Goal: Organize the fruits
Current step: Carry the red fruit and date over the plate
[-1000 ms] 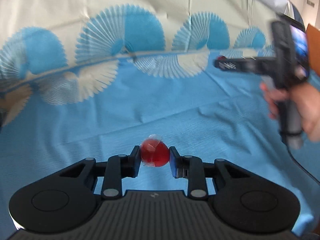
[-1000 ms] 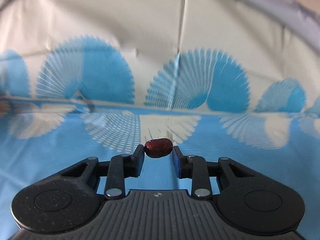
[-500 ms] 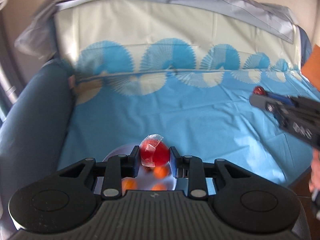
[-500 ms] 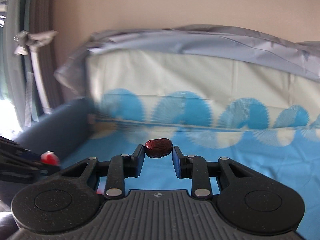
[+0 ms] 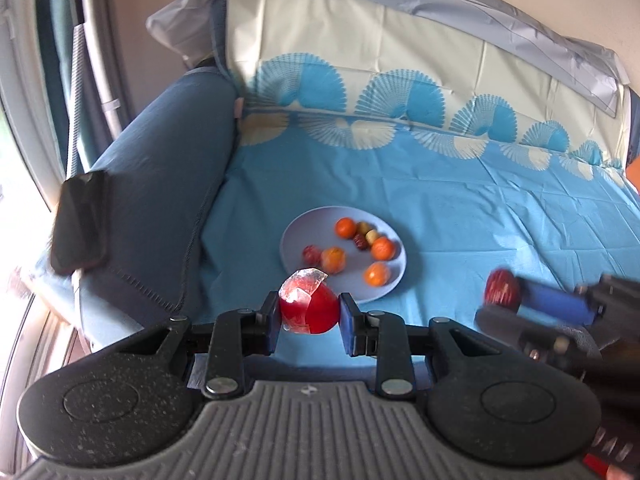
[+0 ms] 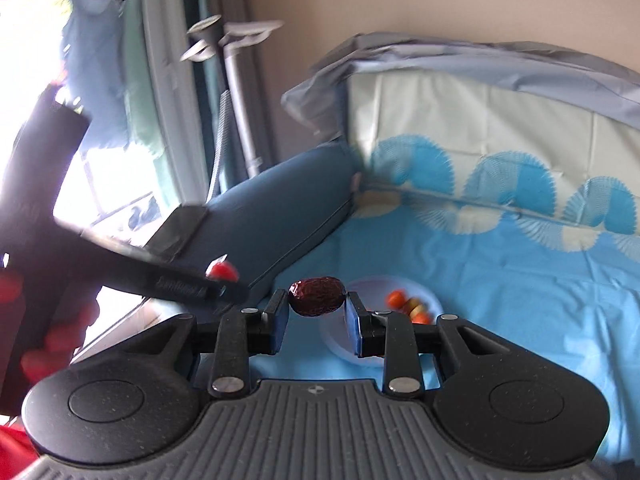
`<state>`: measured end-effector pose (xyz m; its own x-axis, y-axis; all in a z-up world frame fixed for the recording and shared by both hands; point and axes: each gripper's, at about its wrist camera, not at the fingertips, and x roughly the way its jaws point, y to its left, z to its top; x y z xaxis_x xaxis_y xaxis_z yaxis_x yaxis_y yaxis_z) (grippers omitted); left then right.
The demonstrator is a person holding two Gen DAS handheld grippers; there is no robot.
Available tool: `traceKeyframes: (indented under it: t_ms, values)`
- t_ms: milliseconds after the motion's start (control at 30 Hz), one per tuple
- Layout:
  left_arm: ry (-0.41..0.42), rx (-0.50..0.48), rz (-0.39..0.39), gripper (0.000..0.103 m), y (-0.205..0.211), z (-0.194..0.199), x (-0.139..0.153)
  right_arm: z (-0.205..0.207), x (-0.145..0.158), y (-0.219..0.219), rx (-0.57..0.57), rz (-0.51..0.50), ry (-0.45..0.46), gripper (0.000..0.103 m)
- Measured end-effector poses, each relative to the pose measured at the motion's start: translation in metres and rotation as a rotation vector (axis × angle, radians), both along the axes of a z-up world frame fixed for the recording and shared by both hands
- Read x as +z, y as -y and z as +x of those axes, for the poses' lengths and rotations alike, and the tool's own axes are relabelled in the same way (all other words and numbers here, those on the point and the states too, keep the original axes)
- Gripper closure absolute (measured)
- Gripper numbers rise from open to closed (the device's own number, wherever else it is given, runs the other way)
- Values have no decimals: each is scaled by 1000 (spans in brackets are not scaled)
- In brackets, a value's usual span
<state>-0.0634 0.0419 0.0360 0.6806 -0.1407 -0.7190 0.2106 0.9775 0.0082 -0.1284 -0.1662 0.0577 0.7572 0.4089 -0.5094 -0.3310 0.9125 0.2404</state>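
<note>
My left gripper [image 5: 309, 314] is shut on a red fruit with a clear wrapper on it [image 5: 308, 307], held just in front of a pale blue plate [image 5: 292, 242] on the blue cloth. The plate holds several small oranges [image 5: 346, 227] and other small fruits. My right gripper [image 6: 316, 307] is shut on a dark red date [image 6: 317, 295], held above and short of the same plate [image 6: 432, 301]. The right gripper also shows at the right of the left wrist view [image 5: 500, 300], with the date [image 5: 502, 286] at its tip. The left gripper shows at the left of the right wrist view [image 6: 224, 276].
A dark blue sofa arm [image 5: 160, 184] runs along the plate's left, with a black flat object [image 5: 78, 228] on it. The cloth-covered backrest [image 5: 400, 60] rises behind. A window and a stand [image 6: 236, 80] lie to the left.
Both grippers have pulled back and swung left with their fruits still held. The plate of fruits has come fully into view, and the two grippers are now close together.
</note>
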Motion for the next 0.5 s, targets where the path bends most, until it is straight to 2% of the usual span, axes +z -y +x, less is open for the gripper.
traceKeyframes:
  t_ms: [200, 500]
  values:
    - [27, 6, -20, 70, -10, -24, -2, -25, 2, -18, 19, -61, -4, 71]
    - [38, -14, -47, 70, -10, -20, 2, -23, 1, -20, -1, -100, -6, 71]
